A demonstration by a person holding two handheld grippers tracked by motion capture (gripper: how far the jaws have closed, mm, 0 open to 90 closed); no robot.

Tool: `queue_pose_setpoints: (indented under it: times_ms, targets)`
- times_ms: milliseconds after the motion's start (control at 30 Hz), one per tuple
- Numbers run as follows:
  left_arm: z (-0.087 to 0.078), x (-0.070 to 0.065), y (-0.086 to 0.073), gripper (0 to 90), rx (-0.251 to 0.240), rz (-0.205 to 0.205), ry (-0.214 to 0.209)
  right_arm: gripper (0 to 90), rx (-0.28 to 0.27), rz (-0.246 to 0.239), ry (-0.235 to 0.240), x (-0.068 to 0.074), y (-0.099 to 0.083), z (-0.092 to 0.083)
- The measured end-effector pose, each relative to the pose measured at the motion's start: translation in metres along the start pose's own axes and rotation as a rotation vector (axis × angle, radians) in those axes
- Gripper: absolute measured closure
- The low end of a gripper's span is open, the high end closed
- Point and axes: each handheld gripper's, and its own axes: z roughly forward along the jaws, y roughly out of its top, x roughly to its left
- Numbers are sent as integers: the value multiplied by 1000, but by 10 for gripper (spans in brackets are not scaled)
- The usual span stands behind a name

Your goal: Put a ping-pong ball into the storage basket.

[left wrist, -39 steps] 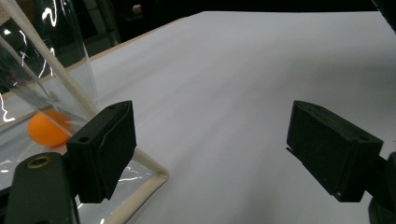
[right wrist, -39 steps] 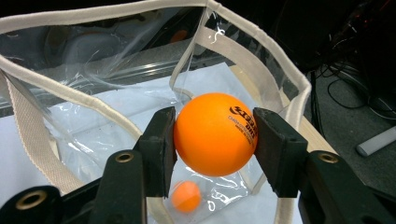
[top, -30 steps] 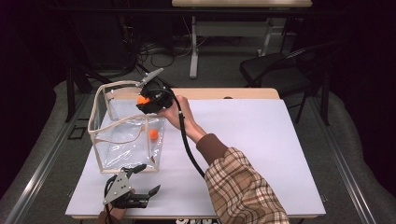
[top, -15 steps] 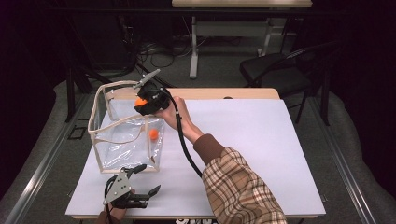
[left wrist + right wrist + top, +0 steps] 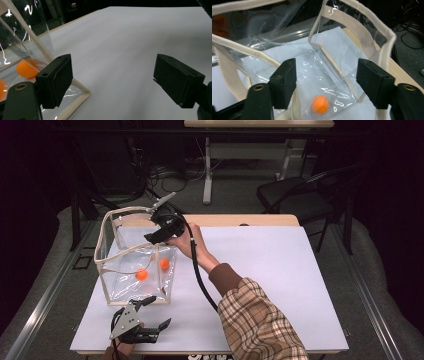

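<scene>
The right gripper [image 5: 156, 233] hangs over the clear bag's [image 5: 112, 287] open mouth, fingers just parted and empty, two orange balls [image 5: 142, 275] lying directly below on the bag floor; the left gripper [image 5: 150, 315], fingers wide apart, rests on the worktop [image 5: 280, 270].

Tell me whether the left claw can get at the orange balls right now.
Probably not: the left claw sits outside the clear bag, whose wall stands between it and the balls; only the top is open.

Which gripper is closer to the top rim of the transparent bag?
Right. The right gripper is at the top rim of the transparent bag, above its opening. The left gripper rests low on the table, beside the bag's bottom corner.
</scene>
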Motion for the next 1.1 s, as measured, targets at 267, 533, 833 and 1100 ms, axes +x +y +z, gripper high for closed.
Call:
queue_pose_setpoints:
  times_ms: [267,533,833,1100]
  targets:
    - [1,-1,0,157,8,4,-1,145,-42,27,4,-16,-15,-32]
    - [1,-1,1,158,2,4,0,100,-49,27,-1,-26,-33,-55]
    - [-1,-2,1,158,8,4,7,66,-42,20,-16,-27,-52,-74]
    - [-3,-2,0,158,6,1,14,42,-39,16,-17,-27,-66,-81]
